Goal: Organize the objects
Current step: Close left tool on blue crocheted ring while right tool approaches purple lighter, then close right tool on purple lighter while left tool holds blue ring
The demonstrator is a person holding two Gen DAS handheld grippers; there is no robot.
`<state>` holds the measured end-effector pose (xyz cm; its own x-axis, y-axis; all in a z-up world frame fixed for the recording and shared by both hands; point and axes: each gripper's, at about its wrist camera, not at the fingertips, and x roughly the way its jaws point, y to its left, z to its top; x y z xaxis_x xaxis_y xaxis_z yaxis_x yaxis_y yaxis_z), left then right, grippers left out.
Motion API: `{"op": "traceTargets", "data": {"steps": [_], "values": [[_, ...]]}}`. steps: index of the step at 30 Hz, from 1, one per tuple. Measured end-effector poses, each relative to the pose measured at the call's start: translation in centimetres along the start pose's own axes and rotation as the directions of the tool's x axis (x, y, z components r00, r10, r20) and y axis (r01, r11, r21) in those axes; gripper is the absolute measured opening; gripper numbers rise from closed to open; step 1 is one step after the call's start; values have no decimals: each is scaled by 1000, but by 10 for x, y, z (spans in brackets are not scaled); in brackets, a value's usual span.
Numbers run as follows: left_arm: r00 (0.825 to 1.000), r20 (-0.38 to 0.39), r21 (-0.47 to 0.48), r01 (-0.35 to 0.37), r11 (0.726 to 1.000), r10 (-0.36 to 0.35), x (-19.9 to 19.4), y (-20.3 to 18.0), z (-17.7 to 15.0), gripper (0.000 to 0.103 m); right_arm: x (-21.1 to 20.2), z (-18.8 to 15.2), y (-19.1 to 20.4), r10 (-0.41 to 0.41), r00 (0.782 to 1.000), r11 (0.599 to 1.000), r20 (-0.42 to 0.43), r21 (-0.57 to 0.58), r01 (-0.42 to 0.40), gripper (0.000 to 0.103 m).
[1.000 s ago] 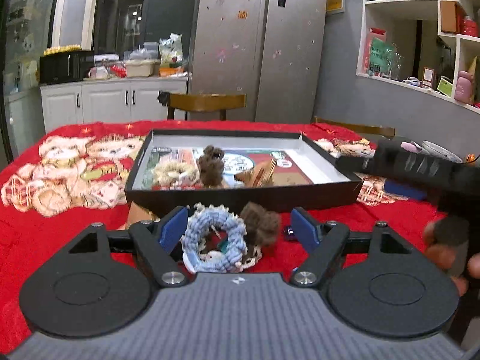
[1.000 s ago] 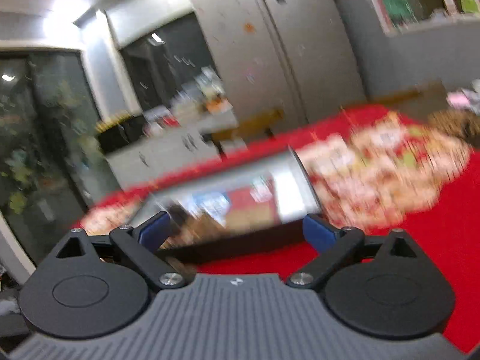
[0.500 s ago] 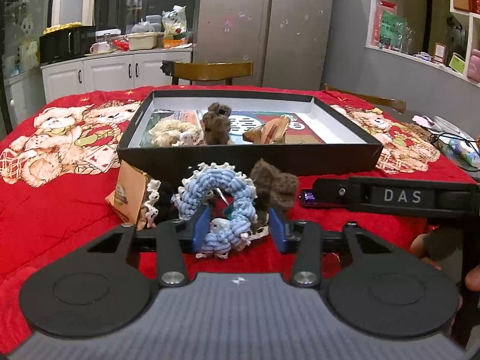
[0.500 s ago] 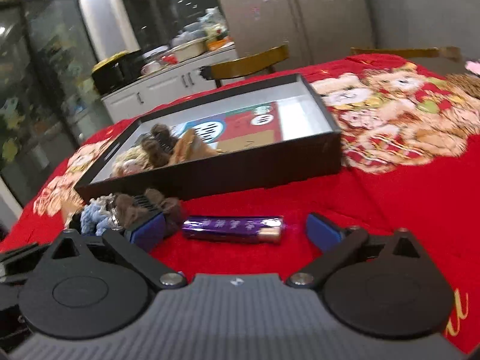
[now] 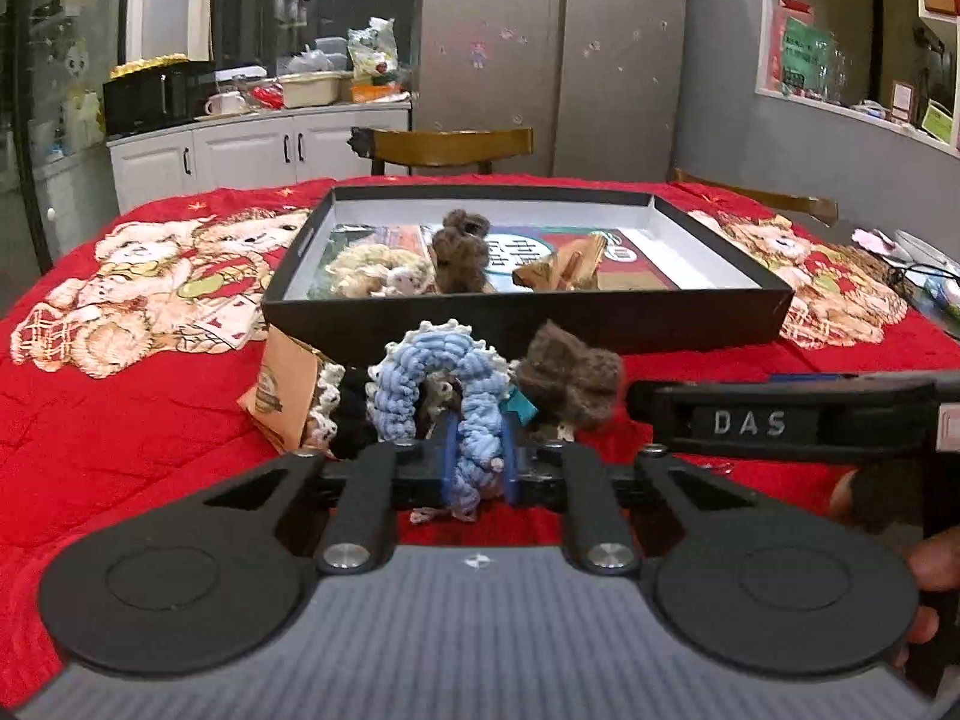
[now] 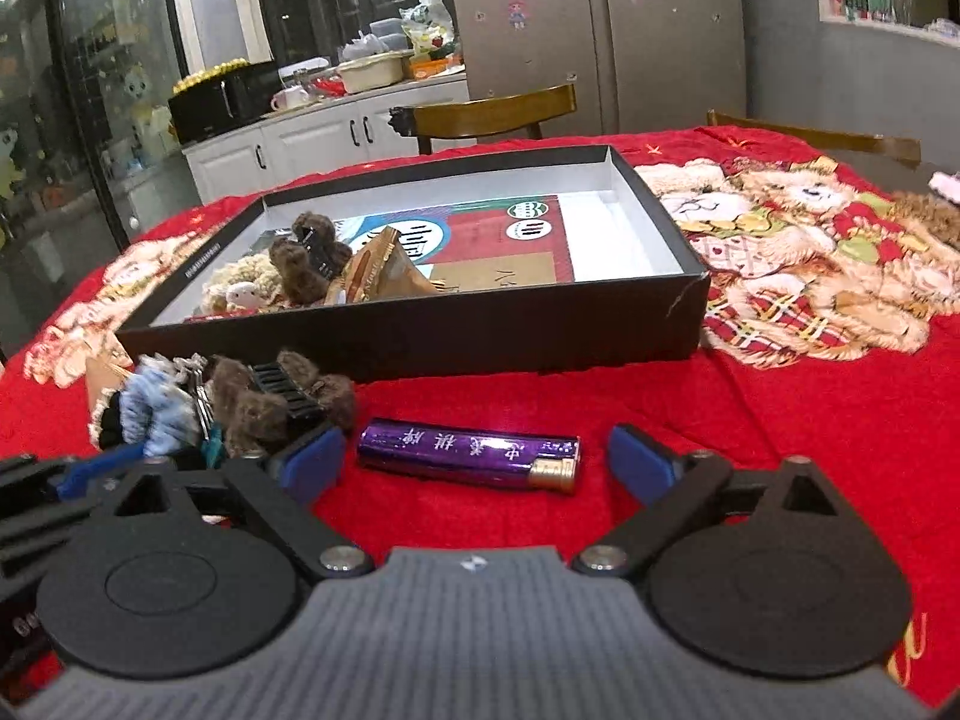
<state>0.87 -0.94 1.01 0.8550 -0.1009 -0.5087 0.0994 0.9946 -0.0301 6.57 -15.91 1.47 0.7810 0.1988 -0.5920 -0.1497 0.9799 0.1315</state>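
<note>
Between the blue pads of the left gripper sits the near side of a blue knitted scrunchie, squeezed flat where the pads clench it; the rest of the ring stands up beyond the fingertips. Just right of those fingers lies a brown fuzzy hair clip, and just left a tan paper packet leaning against lace-edged cloth. Only this view shows the right gripper from outside: its black bar marked DAS crosses beyond the right finger, with bare fingers of a hand wrapped on its handle at the picture's edge.

The right wrist view alone shows the purple lighter, lying crosswise on the red blanket between the widely spread fingers of the right gripper. The jaws are closing (neither pad yet touches the lighter). Past the left finger the same scrunchie and the hair clip appear, the clip's black comb teeth visible here and not in the other view.

Both grippers point forward and moderately downward, low over the blanket, side by side.

Farther ahead of both sets of fingers stands the black shallow box, holding a cream scrunchie, another brown fuzzy clip and a gold wrapper. Beyond it, a wooden chair and white cabinets.
</note>
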Motion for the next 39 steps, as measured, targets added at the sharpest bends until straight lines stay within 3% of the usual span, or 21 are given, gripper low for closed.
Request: {"op": "traceTargets", "data": {"steps": [4,6,11,13,15,18,26,29,31,33,36,39], "values": [[1000,7,6,-9,1000,9,-2,-1,0,15,0,-1,2,-38,999,999,7,-17,38,78],[1000,8,9,-13,1000,13,-2,-2,0,15,0,-1,5,-69,998,997,6,-43,69,66],[1000,12,11,-15,1000,15,-3,-3,0,15,-1,0,1,-66,998,997,13,-30,67,59],[1000,12,11,-14,1000,14,-3,-3,0,15,-1,0,-1,-52,999,998,13,-20,52,62],[1000,7,12,-11,1000,11,-2,-3,0,15,-1,1,-6,-4,1000,1000,10,-2,4,83],[1000,7,12,-10,1000,9,-2,-3,0,15,3,3,-8,51,999,999,4,12,-51,96],[1000,3,10,-6,1000,6,-1,-3,0,15,14,10,0,-14,1000,1000,-1,-1,14,95],[1000,1,10,-4,1000,4,-1,-3,0,15,18,11,5,-51,999,998,-5,-32,51,81],[1000,1,8,-4,1000,4,-1,-3,0,15,17,10,8,-79,997,995,4,-54,79,67],[1000,2,6,-2,1000,2,-2,-2,-1,15,15,10,7,-110,994,992,14,-54,111,45],[1000,2,1,-1,1000,1,-2,-1,-1,15,13,10,-1,-132,991,991,23,-23,133,23],[1000,3,0,-2,1000,2,-2,-1,-1,15,10,9,-9,-113,993,994,27,4,113,23]]}}
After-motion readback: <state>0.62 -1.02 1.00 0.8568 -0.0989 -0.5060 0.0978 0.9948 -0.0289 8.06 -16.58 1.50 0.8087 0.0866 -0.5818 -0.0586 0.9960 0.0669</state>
